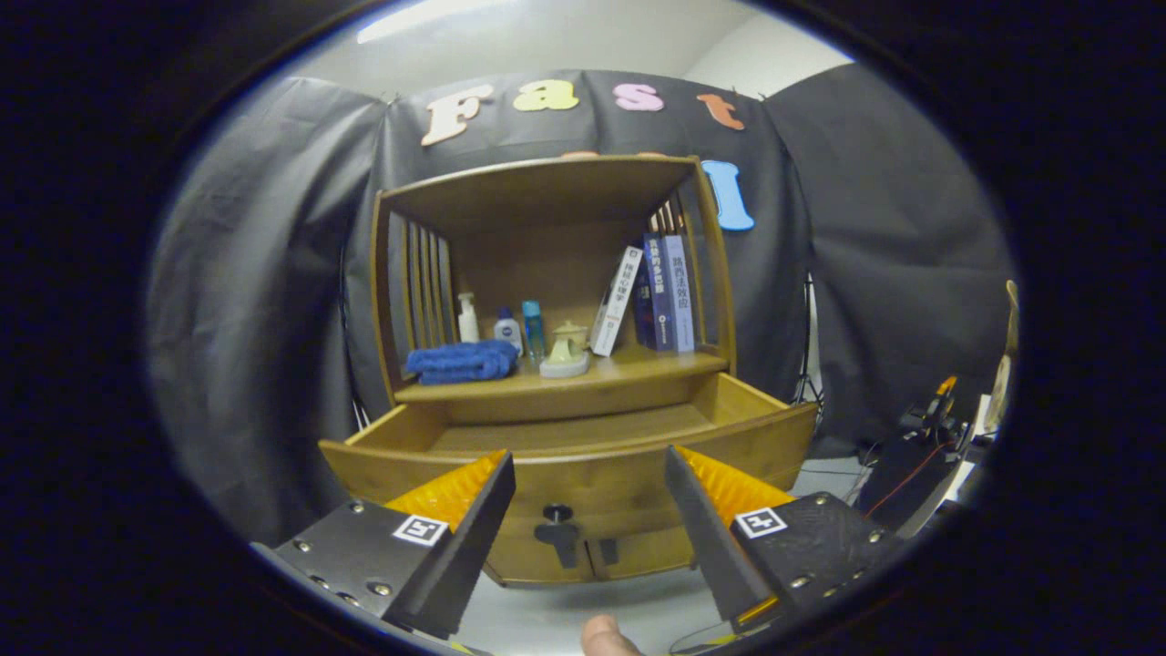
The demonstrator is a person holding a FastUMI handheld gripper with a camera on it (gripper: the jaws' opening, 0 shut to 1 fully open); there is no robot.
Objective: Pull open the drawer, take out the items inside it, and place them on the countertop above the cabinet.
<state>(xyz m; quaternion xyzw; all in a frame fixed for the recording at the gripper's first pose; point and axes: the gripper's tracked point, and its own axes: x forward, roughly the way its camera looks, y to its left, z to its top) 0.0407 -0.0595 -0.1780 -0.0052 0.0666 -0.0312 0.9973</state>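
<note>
Drawer (583, 437) pulled open, sticking out toward the near side under the countertop (638, 369). Its visible floor looks bare, so items probably already out. Towel (462, 361), bottles (508, 328), a small pot (567, 351) and books (651, 296) sit on the countertop. Gripper (590, 487) released, fingers spread wide, holding nothing, just short of the knob (557, 516). Little left, maybe nothing.

1. Drawer (583, 428) floor seen only at the back; front part hidden behind its own front panel and the hand-held gripper (590, 483) fingertips.
2. Cabinet (547, 196) base below the knob (557, 515) partly covered by both spread fingers.
3. Bottles (533, 328) behind the towel (462, 361): lower parts hidden, labels too small.
4. Fingertip (606, 638) below, cut off.
5. Gear (929, 437) beside cabinet: dark, unclear.
</note>
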